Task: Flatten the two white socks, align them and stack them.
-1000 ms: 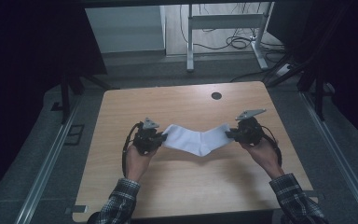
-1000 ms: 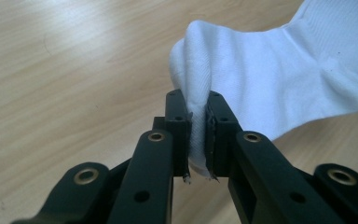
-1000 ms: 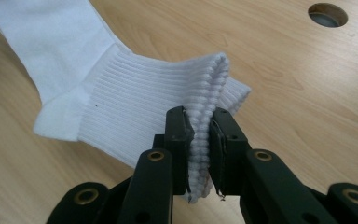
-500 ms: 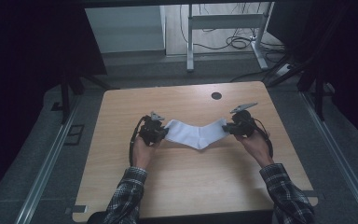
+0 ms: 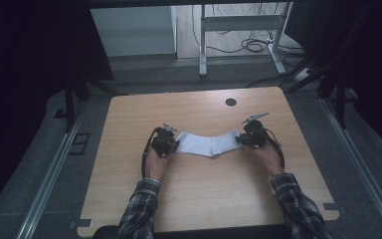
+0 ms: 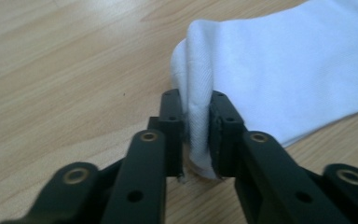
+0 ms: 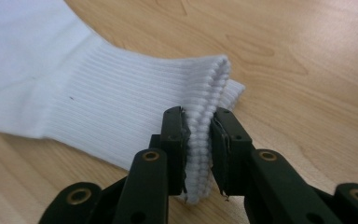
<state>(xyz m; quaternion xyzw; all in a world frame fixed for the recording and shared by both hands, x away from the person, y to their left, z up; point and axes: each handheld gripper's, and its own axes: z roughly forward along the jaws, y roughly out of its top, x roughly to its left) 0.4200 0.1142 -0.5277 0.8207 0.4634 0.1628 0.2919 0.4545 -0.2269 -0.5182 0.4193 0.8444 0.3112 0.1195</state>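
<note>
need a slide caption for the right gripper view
Right gripper pinches the ribbed cuff of a white sock lying on the wooden table.

one white sock (image 5: pixel 206 145), two tongs (both clamped), one table (image 5: pixel 189 107)

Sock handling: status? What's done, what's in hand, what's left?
Done: both ends are gripped. The left gripper is shut on the smooth toe end of the white sock; the right gripper is shut on the ribbed cuff. In hand: sock held spread between them over the table. Left: probably folding or laying flat; no fold yet.
</note>
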